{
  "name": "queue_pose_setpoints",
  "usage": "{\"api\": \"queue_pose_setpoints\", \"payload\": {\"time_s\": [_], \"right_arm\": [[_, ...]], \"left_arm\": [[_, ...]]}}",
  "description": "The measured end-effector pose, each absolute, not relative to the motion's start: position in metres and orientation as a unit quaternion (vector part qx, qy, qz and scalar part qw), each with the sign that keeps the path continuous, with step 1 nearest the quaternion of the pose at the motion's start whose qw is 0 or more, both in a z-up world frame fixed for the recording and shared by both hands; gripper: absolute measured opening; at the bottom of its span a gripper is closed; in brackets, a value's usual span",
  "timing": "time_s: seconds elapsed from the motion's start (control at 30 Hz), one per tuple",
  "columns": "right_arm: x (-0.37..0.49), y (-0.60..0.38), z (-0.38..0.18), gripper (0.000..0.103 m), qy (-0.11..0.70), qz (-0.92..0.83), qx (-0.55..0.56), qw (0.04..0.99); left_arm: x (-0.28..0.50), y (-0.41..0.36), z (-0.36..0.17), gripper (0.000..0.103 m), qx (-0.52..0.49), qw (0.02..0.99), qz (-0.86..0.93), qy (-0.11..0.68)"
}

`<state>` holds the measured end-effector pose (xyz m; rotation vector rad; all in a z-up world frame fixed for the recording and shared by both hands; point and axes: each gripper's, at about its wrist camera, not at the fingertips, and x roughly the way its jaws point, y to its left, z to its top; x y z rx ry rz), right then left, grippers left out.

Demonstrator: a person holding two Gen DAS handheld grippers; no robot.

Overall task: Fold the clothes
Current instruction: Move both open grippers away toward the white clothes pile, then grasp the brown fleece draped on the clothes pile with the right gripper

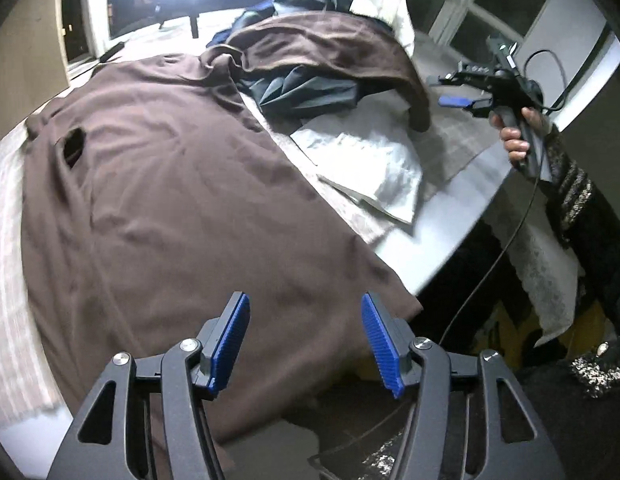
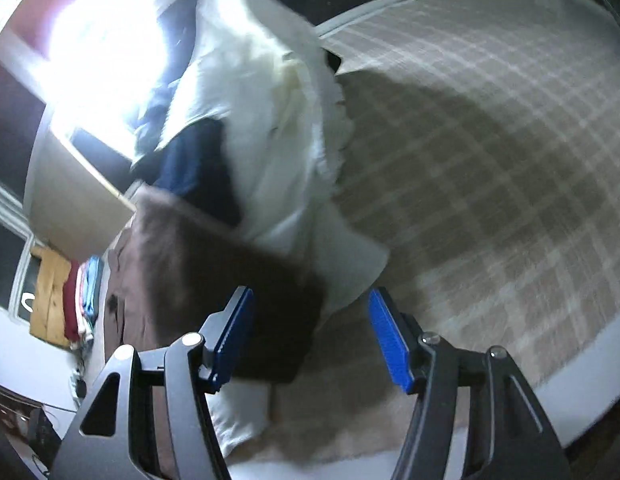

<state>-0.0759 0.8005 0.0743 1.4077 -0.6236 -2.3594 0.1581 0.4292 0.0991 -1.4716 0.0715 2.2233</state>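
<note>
The brown garment point(image 1: 182, 184) lies spread flat over the near left part of the bed point(image 1: 6, 208), most likely laid out that way so its edges can be reached and folded; its far right part drapes up over a heap of dark clothes point(image 1: 306, 88) and a white pillow point(image 1: 369, 152). It is a plain, dull brown cloth, mostly smooth with shallow creases, and has a dark opening (perhaps a neck or arm hole) near its left edge. The left tongs point(image 1: 306, 340) hang above its near hem, apart and empty. The right tongs point(image 2: 310, 336), also apart with nothing between them, are held off the right side of the bed by a hand point(image 1: 517, 136), seemingly between grasps. No fold looks made yet.
</note>
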Motion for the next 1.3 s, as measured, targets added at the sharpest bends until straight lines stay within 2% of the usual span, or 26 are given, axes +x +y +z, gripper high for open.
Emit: {"api": "queue_pose_setpoints", "payload": {"time_s": [0.17, 0.37, 0.5, 0.63, 0.77, 0.8, 0.83, 0.93, 1.0, 1.13, 1.17, 1.23, 1.3], "right_arm": [[-0.093, 0.799, 0.063, 0.059, -0.263, -0.795, 0.490, 0.244], [-0.090, 0.801, 0.054, 0.056, -0.298, -0.759, 0.502, 0.289], [-0.073, 0.805, 0.067, 0.028, -0.305, -0.763, 0.479, 0.308], [-0.065, 0.807, 0.076, 0.014, -0.294, -0.773, 0.468, 0.310], [-0.054, 0.805, 0.093, 0.014, -0.243, -0.793, 0.463, 0.313], [-0.053, 0.805, 0.097, 0.019, -0.206, -0.809, 0.465, 0.296], [-0.055, 0.803, 0.101, 0.029, -0.173, -0.823, 0.462, 0.282], [-0.069, 0.794, 0.113, 0.044, -0.109, -0.842, 0.445, 0.285], [-0.082, 0.784, 0.119, 0.050, -0.081, -0.842, 0.436, 0.306], [-0.104, 0.751, 0.120, 0.050, -0.016, -0.826, 0.444, 0.347], [-0.106, 0.745, 0.118, 0.047, -0.005, -0.814, 0.458, 0.356], [-0.109, 0.733, 0.115, 0.002, 0.019, -0.794, 0.484, 0.367], [-0.107, 0.729, 0.117, 0.003, 0.041, -0.783, 0.502, 0.365]], "left_arm": [[0.122, 0.458, 0.095, 0.056, -0.554, 0.254, 0.792, 0.049], [0.108, 0.487, 0.091, 0.056, -0.561, 0.274, 0.778, 0.061], [0.108, 0.500, 0.086, 0.056, -0.568, 0.283, 0.770, 0.065], [0.102, 0.519, 0.092, 0.056, -0.557, 0.289, 0.776, 0.062], [0.095, 0.547, 0.112, 0.057, -0.527, 0.326, 0.783, 0.053], [0.094, 0.555, 0.115, 0.057, -0.522, 0.331, 0.784, 0.062], [0.094, 0.563, 0.118, 0.057, -0.517, 0.336, 0.784, 0.070], [0.092, 0.585, 0.118, 0.057, -0.509, 0.350, 0.782, 0.084], [0.088, 0.598, 0.116, 0.057, -0.507, 0.351, 0.783, 0.087], [0.077, 0.615, 0.117, 0.057, -0.489, 0.341, 0.799, 0.074], [0.075, 0.618, 0.118, 0.057, -0.484, 0.336, 0.805, 0.071], [0.072, 0.624, 0.118, 0.057, -0.477, 0.327, 0.813, 0.066], [0.070, 0.625, 0.118, 0.057, -0.475, 0.326, 0.816, 0.050]]}}
